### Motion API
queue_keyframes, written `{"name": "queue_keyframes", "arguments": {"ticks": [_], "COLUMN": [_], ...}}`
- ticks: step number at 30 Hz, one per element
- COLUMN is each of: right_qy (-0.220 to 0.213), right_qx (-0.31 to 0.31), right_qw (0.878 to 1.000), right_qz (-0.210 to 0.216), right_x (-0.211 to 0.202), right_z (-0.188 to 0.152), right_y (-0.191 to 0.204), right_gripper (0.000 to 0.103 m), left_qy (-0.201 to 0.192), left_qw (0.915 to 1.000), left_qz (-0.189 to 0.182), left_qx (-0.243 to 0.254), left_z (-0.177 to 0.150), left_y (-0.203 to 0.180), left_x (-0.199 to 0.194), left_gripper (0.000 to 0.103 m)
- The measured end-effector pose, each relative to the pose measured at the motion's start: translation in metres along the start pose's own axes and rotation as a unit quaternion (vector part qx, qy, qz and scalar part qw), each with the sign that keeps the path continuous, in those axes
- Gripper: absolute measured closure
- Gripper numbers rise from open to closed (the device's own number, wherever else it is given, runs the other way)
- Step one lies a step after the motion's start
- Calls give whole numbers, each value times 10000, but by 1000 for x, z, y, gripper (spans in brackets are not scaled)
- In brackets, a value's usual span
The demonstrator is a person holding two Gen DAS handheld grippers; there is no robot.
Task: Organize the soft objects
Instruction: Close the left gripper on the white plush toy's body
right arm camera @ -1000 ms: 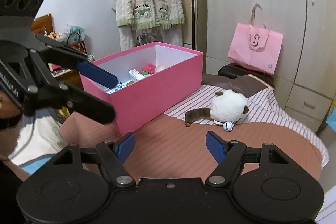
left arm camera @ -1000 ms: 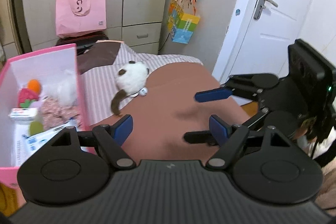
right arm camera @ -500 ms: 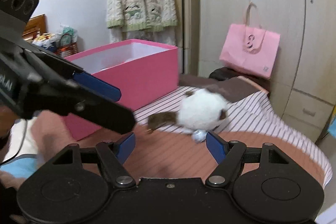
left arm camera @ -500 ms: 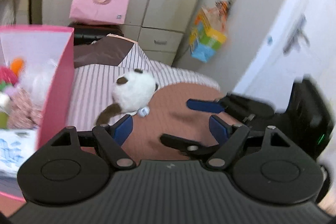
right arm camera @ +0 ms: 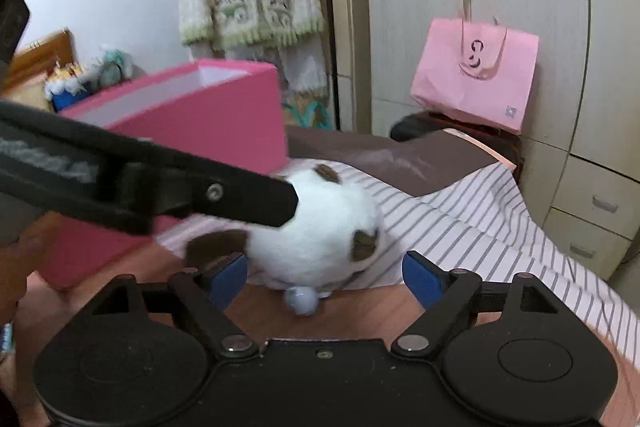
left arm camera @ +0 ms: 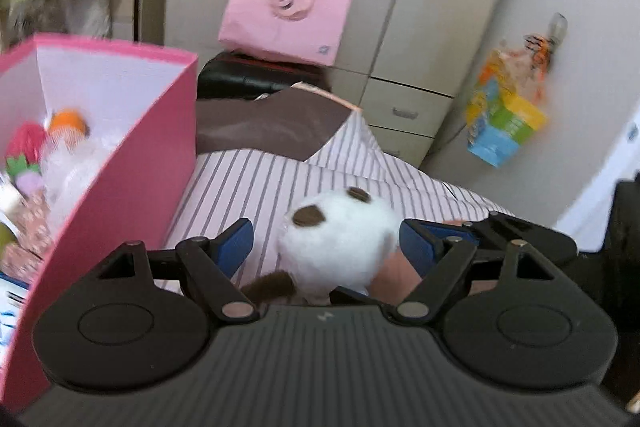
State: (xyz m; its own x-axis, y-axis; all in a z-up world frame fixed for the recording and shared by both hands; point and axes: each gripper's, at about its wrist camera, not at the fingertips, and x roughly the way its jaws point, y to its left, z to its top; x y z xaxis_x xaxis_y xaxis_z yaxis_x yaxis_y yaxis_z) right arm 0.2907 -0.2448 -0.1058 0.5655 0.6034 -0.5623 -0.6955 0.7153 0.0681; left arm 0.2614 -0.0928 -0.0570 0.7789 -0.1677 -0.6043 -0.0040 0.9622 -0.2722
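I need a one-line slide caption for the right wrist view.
Right gripper, jaws opening, faces a white plush toy on the striped bedcover beside a pink box.

Soft indoor light, perhaps motion-blurred

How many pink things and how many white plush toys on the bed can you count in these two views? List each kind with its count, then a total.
Pink storage box: 1
Pink tote bag: 1
White plush toy with brown patches: 1
Total: 3
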Motion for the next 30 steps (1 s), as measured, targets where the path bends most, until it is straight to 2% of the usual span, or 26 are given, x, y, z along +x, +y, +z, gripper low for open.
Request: {"name": "queue_keyframes", "arguments": {"ticks": [2,6,9,14,16,21,30], "right_qy": [12,42,-32,-49,-94,-156,-147], "right_qx": [-17,-124,-176,-70,79,371,629], "right_qw": [9999,9992,9991,9996,9997,9988,9965], "right_qz": [115,379,383,267,189,-290,-533], "right_x": [5,16,20,19,15,-11,-41], "right_z": [2,5,4,-1,-2,3,-6], "right_y": [-5,-5,-1,1,3,22,61], "right_gripper": [15,15,18,23,26,27,27], "left_qy": [41,133,222,297,241,-59,431], "left_qw": [10000,9999,9994,9992,9991,9960,9930], "left_qz": [-11,-42,-255,-276,-290,-763,-960], "left_qx": [-75,95,14,28,198,456,540], "left_z": [1,-7,-10,-16,-18,-21,-31], "left_y": [2,1,2,1,-2,-4,4], "left_x": [11,25,25,24,19,-13,-46], "left_gripper": [23,23,31,39,43,44,44]}}
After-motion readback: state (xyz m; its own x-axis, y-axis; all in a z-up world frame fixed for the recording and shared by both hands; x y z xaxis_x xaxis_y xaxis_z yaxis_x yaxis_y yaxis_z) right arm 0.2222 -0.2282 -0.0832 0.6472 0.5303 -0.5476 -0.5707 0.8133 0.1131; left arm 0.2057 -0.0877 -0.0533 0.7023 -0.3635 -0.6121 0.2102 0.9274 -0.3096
